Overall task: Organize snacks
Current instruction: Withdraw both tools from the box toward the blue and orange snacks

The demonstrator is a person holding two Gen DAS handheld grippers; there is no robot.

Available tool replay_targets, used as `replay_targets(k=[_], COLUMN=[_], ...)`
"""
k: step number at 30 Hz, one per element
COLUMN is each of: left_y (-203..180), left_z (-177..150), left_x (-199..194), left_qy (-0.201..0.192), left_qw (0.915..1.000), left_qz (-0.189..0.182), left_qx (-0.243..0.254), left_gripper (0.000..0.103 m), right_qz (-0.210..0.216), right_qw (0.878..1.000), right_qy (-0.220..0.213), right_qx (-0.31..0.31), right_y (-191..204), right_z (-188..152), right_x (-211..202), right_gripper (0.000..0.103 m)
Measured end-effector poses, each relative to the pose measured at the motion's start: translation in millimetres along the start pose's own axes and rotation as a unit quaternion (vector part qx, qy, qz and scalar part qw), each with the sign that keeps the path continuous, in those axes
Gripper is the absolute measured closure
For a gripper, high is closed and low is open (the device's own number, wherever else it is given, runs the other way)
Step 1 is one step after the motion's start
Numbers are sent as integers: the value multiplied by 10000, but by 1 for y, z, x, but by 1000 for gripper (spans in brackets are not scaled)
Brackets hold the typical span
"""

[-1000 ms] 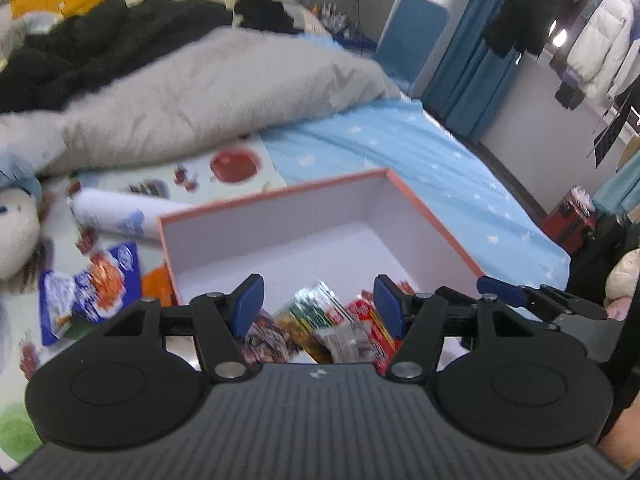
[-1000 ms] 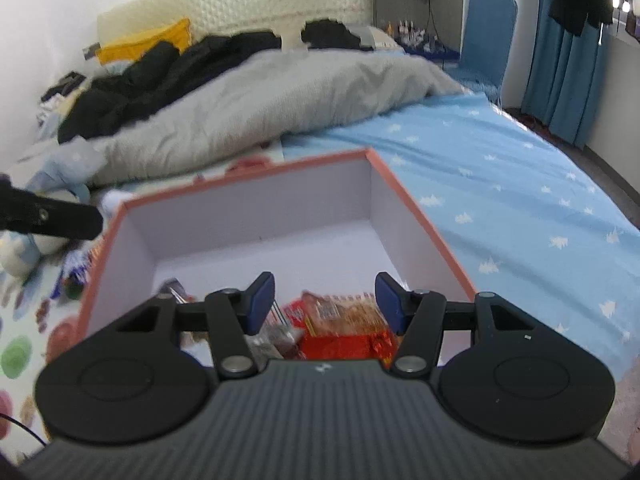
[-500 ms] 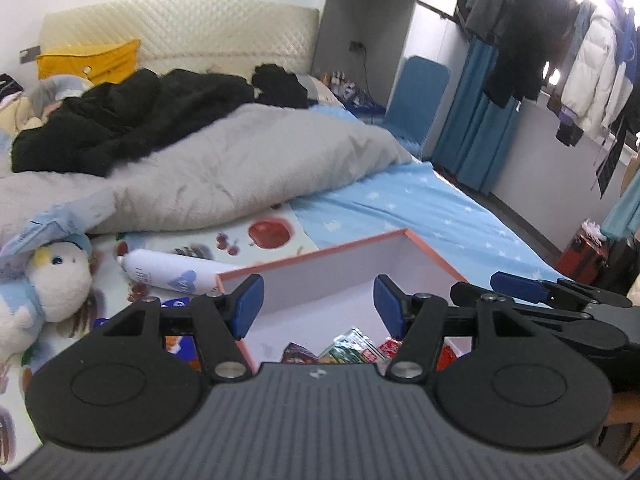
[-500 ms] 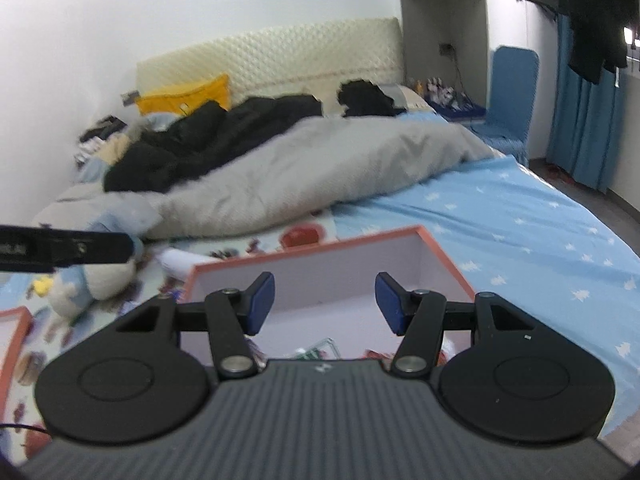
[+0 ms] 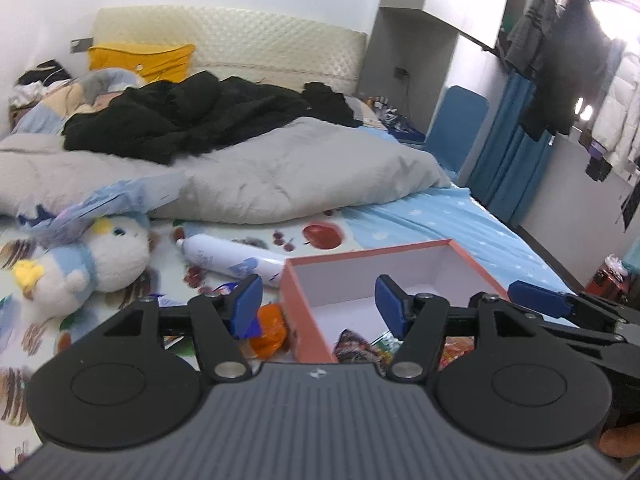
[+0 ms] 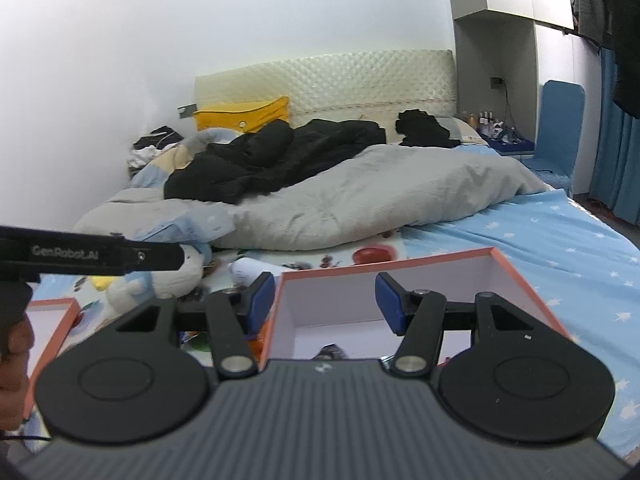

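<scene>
Two empty grippers, left (image 5: 318, 306) and right (image 6: 325, 303), gape above the snack box (image 6: 516, 276); one arm reads "GenRobot.AI" (image 6: 66, 255).

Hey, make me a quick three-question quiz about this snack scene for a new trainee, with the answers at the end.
1. True or false: the left gripper is holding a snack.
2. Multiple choice: the white bottle lies A) inside the box, B) on the bed beside the box, C) on the blue chair.
3. Fill in: the orange packet lies just outside the box's ____ wall, seen from the left wrist camera.

Key:
1. False; its jaws are open and empty, as are those of the right gripper.
2. B.
3. Left.
</scene>
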State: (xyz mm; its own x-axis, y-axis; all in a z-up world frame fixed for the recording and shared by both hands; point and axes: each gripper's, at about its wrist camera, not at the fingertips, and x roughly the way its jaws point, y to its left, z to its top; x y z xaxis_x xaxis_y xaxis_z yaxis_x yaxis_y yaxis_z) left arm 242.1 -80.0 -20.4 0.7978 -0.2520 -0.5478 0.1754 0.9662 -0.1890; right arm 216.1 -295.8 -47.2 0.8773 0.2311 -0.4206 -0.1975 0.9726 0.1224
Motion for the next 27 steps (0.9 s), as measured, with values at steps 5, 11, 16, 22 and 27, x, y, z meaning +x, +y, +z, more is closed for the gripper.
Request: replay_targets(k=[5,11,16,22,27], left_y=[22,44,63,83,100], left_z=[-17,-39,-55,-79,-101], left_x=[-8,-17,-29,-38,-47], left_qy=[56,126,95,167,265], left_qw=[9998,9994,9987,9981,9970], left_qz=[140,230,328,448,558], left_qx=[-115,-230,-375,-398,-466], left_gripper=[29,25,20,9,6], right_qz=[38,122,190,272,398], right_qw=[10000,9999,9996,9990,9974], right_qy=[69,86,170,289,544], right_qx=[39,59,-87,-195,-264], right_y=[12,35,56,83,103], right_z=[-13,-30,-43,-63,-83], right_x=[0,-4,-5,-6,-6], right_gripper=[45,45,45,45,45])
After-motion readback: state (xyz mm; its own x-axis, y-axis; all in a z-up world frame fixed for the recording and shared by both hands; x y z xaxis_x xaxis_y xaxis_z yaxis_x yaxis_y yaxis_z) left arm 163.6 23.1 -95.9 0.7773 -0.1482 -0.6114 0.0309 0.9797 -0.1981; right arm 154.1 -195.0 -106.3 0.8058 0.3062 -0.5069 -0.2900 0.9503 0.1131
